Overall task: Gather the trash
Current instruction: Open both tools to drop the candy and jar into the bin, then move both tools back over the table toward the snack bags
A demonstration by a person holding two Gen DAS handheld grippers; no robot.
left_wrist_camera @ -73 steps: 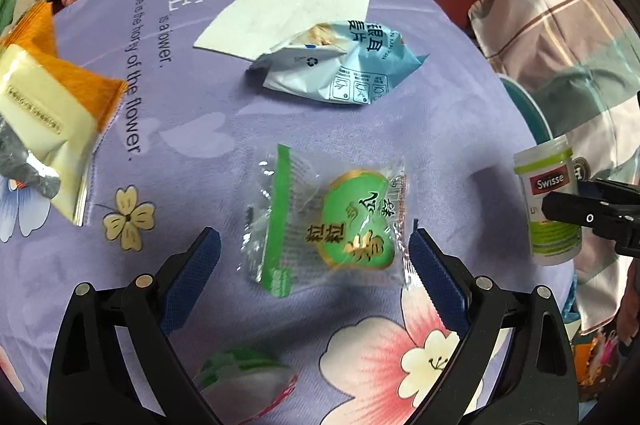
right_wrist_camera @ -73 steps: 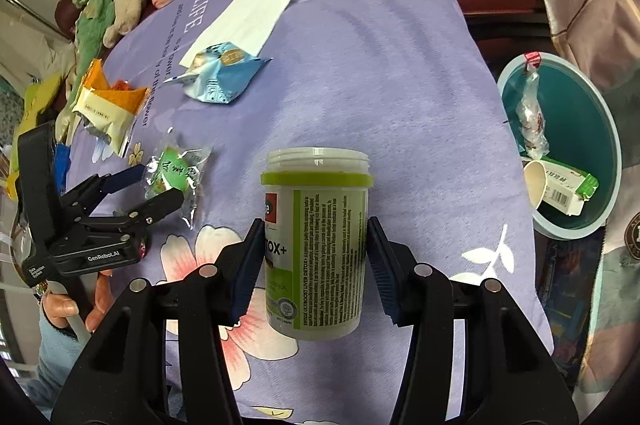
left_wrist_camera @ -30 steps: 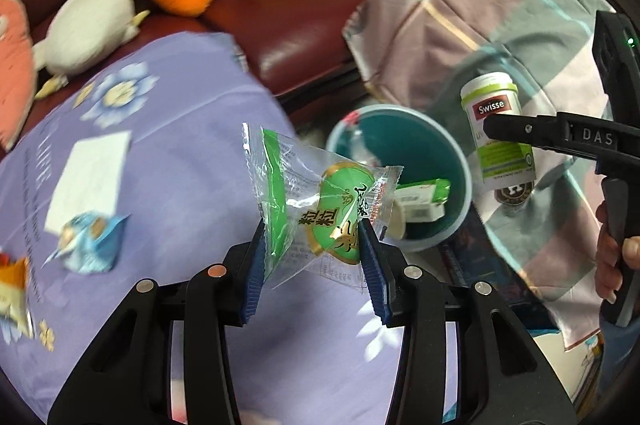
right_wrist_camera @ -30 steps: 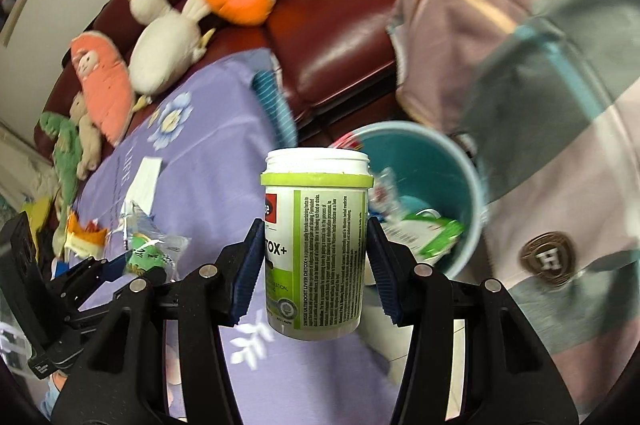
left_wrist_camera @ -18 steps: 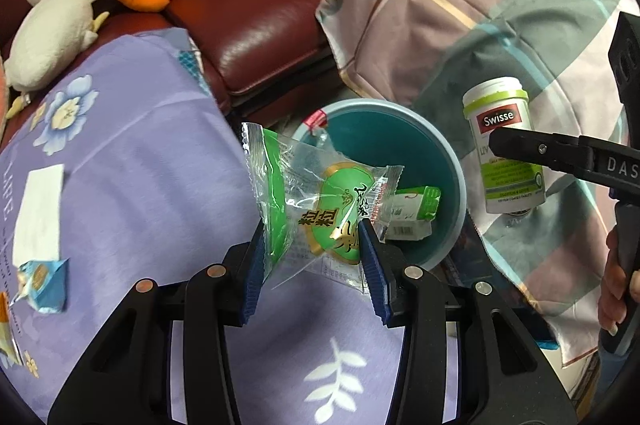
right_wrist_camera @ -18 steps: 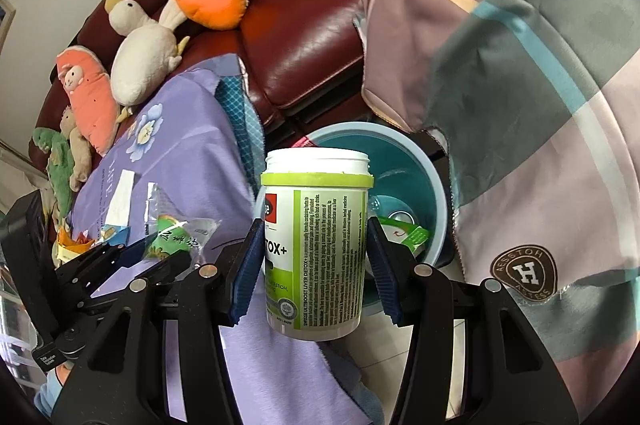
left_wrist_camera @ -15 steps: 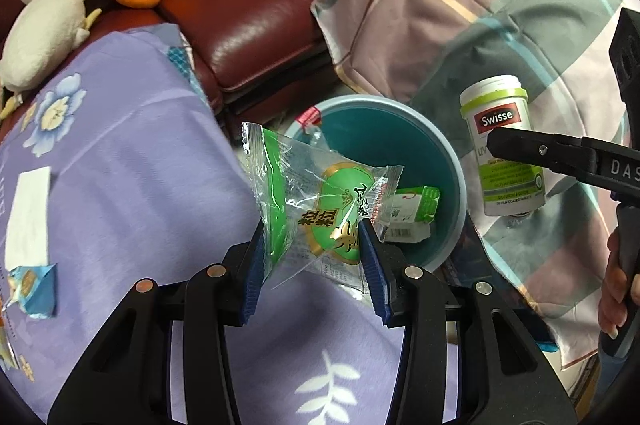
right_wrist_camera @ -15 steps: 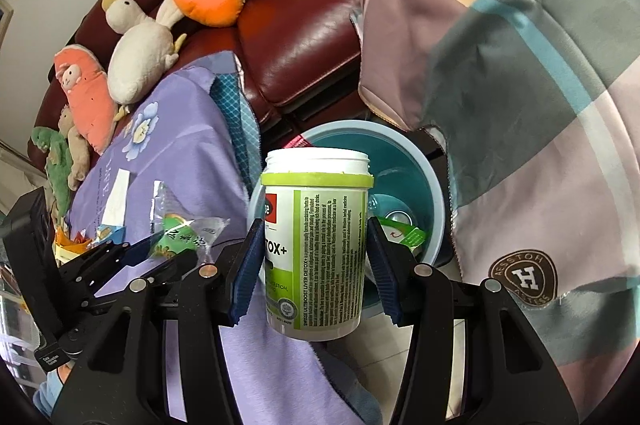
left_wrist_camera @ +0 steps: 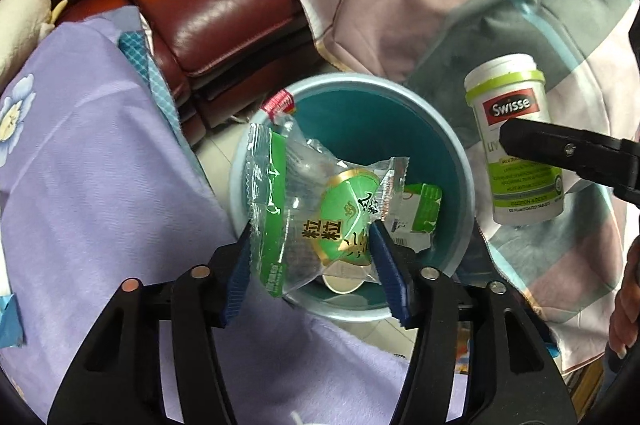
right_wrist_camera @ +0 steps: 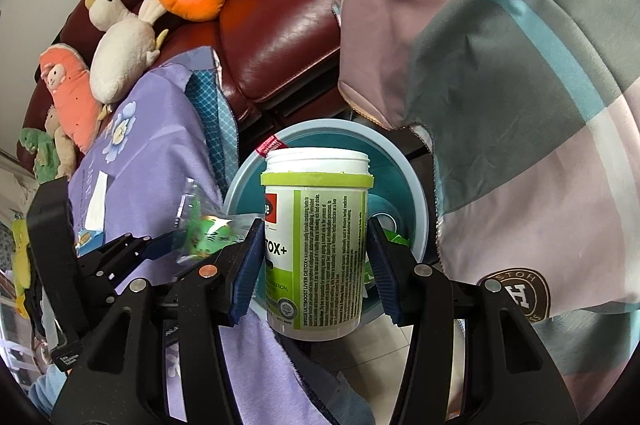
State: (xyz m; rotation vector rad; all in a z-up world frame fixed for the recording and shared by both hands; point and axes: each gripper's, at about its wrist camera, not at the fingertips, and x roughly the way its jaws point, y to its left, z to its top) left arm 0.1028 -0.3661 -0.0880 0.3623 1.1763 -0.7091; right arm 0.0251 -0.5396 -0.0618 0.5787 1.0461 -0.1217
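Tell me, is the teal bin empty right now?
No, the teal bin already holds a green and white carton and a paper cup at its bottom.

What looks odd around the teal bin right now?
A red-edged clear wrapper hangs over the teal bin's rim instead of lying inside. The green snack packet sits tilted between the left hand-held gripper's just-opened jaws, above the bin.
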